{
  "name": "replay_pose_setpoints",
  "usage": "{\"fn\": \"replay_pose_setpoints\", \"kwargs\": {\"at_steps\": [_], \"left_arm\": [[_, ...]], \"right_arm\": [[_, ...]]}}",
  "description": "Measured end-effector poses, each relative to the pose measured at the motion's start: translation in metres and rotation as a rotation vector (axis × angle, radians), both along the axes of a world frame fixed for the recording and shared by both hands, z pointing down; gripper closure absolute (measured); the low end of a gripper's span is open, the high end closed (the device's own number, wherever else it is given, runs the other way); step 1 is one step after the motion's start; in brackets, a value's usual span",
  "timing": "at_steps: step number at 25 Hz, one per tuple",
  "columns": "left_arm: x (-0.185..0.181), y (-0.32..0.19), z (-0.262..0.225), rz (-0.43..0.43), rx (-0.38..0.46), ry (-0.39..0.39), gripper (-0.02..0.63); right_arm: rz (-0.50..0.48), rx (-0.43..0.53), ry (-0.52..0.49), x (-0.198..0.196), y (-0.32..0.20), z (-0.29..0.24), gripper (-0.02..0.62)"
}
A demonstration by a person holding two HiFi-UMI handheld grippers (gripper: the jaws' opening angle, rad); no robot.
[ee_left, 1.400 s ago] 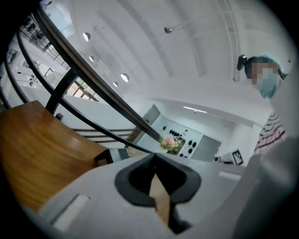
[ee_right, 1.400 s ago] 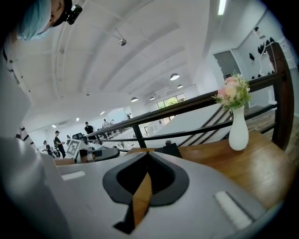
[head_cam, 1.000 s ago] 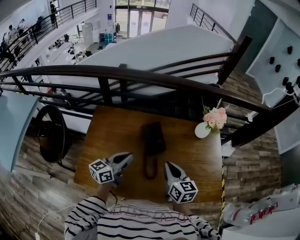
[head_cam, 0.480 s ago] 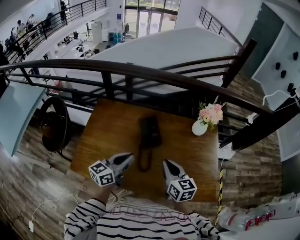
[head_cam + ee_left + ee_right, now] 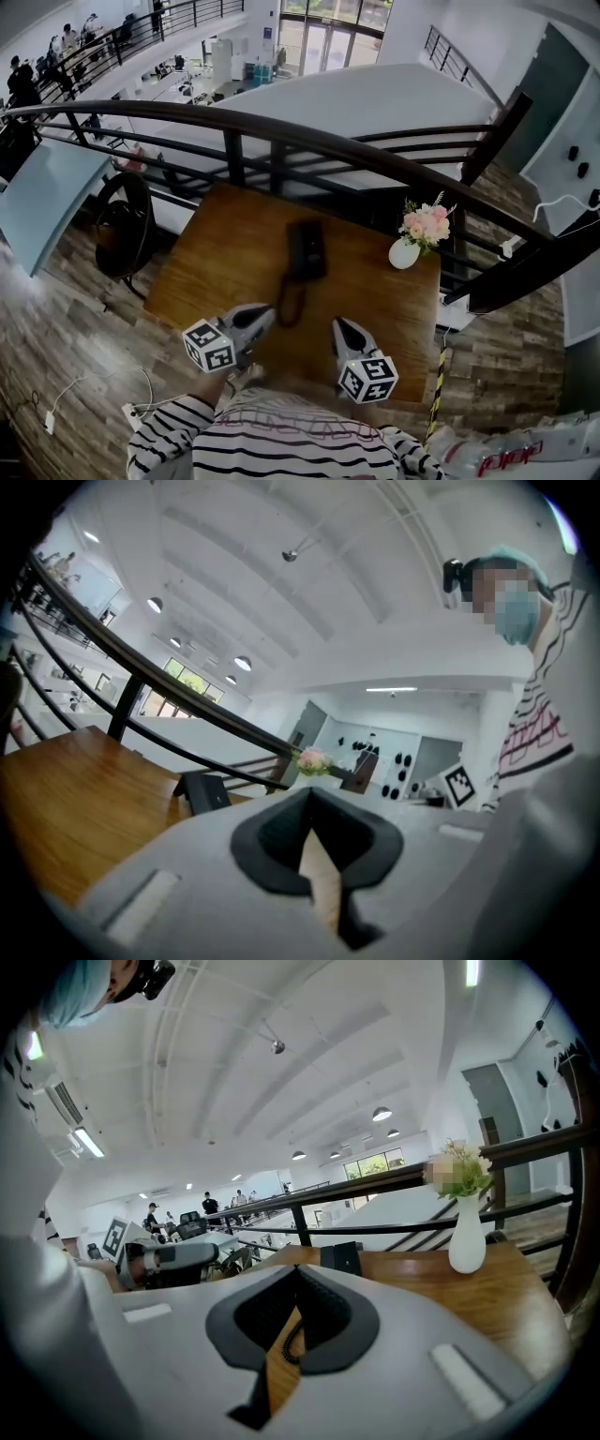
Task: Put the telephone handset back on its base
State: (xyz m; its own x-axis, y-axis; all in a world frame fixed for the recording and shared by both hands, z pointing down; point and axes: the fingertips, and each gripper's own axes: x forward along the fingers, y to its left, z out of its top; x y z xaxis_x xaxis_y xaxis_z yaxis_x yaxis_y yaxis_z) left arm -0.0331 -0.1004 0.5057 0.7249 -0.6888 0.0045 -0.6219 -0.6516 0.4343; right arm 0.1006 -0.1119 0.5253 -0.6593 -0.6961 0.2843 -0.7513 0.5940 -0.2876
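White flower vase [image 5: 405, 253] on wooden table [image 5: 220, 267] beside railing [image 5: 281, 137].

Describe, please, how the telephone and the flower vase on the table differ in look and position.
The telephone is black and lies low near the middle of the table. The vase is white and stands upright by the right edge, close to the railing. The telephone trails a coiled cord toward the near edge, while the vase holds pink flowers. Both rest on that wooden table.

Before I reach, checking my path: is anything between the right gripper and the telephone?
Nothing visible: the coiled cord trails beside the line from the right gripper to the telephone; the vase stands aside.
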Motion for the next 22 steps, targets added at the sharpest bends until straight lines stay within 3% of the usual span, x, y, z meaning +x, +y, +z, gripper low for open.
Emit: {"fn": "replay_pose_setpoints", "kwargs": {"at_steps": [8,22], "left_arm": [[0.007,0.035,0.005,-0.061,0.005,-0.043,0.604],[0.013,0.082,0.008,-0.145,-0.002,-0.039,0.604]], "right_arm": [[-0.030,0.008,-0.006,0.011,0.028,0.005,0.595],[-0.081,0.016,0.022,0.019,0.064,0.009,0.595]]}}
